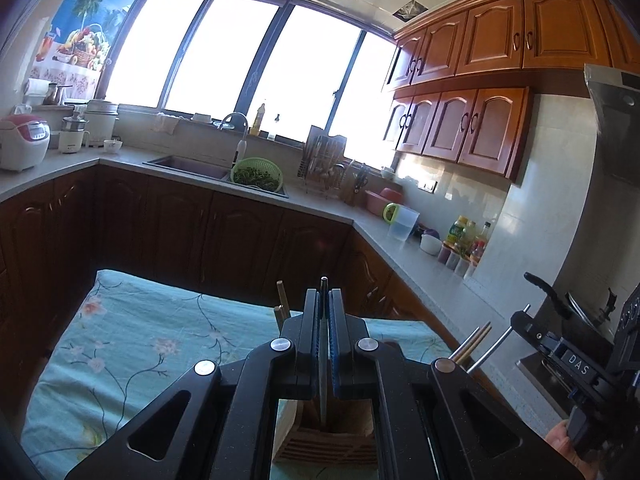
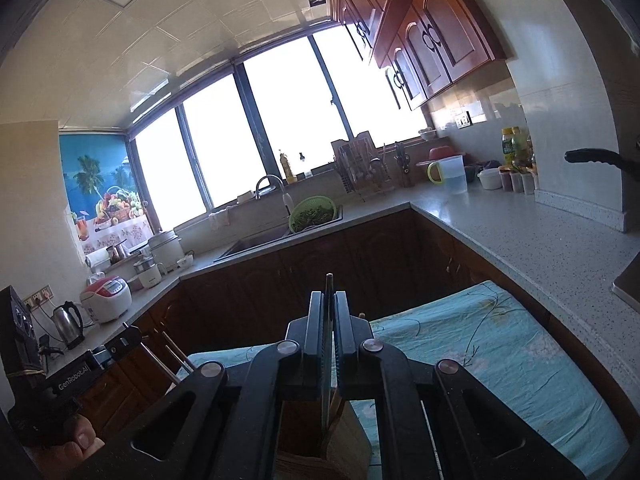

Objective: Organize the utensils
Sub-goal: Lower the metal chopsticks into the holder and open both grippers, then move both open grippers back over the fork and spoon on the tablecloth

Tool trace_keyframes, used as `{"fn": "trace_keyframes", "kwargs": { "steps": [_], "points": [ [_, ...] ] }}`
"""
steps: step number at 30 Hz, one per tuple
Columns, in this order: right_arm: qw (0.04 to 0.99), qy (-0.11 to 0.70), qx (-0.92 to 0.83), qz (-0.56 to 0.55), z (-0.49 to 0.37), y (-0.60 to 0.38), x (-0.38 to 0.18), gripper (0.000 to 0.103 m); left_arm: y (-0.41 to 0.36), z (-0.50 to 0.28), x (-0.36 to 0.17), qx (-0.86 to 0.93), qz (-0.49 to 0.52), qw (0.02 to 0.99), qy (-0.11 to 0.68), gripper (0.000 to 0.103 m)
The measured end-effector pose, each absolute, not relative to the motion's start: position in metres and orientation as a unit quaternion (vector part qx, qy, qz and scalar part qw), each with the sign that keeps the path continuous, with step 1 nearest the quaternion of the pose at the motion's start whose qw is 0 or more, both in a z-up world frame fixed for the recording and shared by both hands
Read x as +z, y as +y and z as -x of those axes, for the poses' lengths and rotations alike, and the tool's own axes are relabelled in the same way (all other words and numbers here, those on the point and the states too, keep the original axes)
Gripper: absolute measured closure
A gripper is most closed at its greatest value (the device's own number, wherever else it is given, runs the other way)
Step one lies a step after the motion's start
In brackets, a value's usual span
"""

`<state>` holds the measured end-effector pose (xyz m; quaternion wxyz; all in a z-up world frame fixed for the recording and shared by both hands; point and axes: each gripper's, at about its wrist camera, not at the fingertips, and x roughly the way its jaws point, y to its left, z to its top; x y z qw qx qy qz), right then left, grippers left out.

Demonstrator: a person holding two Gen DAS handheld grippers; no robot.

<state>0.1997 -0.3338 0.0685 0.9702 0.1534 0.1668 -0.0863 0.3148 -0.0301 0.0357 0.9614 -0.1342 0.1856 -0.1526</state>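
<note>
In the left wrist view my left gripper (image 1: pixel 324 304) is shut on a thin metal utensil (image 1: pixel 323 360) with a dark tip. Its lower end reaches into a wooden utensil holder (image 1: pixel 324 440) right below the jaws. In the right wrist view my right gripper (image 2: pixel 329 308) is shut on another thin dark utensil (image 2: pixel 329 380) that runs down into the same holder (image 2: pixel 320 452). Chopsticks (image 1: pixel 476 340) stick up beside the holder. Each gripper shows at the edge of the other's view: the right gripper (image 1: pixel 520 318) and the left gripper (image 2: pixel 130 334), both hand-held.
The holder stands on a table under a teal floral cloth (image 1: pixel 132 344). Beyond it, dark cabinets carry a grey L-shaped counter (image 2: pixel 520 232) with a sink (image 1: pixel 192 166), a green colander (image 1: pixel 258 174), a dish rack (image 1: pixel 324 160), a jug (image 2: pixel 454 174) and a rice cooker (image 2: pixel 106 298).
</note>
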Motion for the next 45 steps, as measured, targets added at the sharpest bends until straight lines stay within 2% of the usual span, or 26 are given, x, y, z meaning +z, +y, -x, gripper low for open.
{"fn": "trace_keyframes", "kwargs": {
  "steps": [7, 19, 23, 25, 27, 29, 31, 33, 37, 45],
  "points": [
    [0.961, 0.21, -0.083, -0.161, -0.211, -0.334, 0.041, 0.098, -0.032, -0.329, 0.022, -0.145, 0.129, 0.958, 0.21, 0.1],
    [0.959, 0.22, -0.086, -0.158, -0.214, -0.334, 0.043, 0.098, -0.019, -0.326, 0.022, -0.146, 0.13, 0.956, 0.219, 0.099],
    [0.957, 0.223, -0.083, -0.164, -0.213, -0.334, 0.043, 0.092, -0.017, -0.328, 0.022, -0.147, 0.132, 0.953, 0.23, 0.097],
    [0.959, 0.217, -0.085, -0.163, -0.209, -0.335, 0.045, 0.082, -0.014, -0.326, 0.025, -0.147, 0.138, 0.952, 0.229, 0.082],
    [0.96, 0.207, -0.082, -0.171, -0.203, -0.339, 0.049, 0.052, -0.011, -0.321, 0.03, -0.144, 0.142, 0.954, 0.221, 0.073],
    [0.961, 0.196, -0.086, -0.176, -0.195, -0.342, 0.054, 0.044, -0.009, -0.314, 0.033, -0.14, 0.141, 0.956, 0.215, 0.069],
    [0.961, 0.187, -0.085, -0.185, -0.186, -0.344, 0.058, 0.029, -0.006, -0.305, 0.037, -0.139, 0.138, 0.958, 0.208, 0.051],
    [0.961, 0.178, -0.083, -0.192, -0.176, -0.346, 0.062, 0.008, -0.002, -0.294, 0.039, -0.135, 0.137, 0.961, 0.201, 0.037],
    [0.962, 0.173, -0.08, -0.196, -0.154, -0.343, 0.065, 0.003, 0.006, -0.267, 0.037, -0.13, 0.141, 0.961, 0.199, 0.025],
    [0.955, 0.188, -0.073, -0.216, -0.11, -0.335, 0.057, 0.003, 0.022, -0.213, 0.023, -0.121, 0.152, 0.954, 0.228, 0.024]
  ]
}}
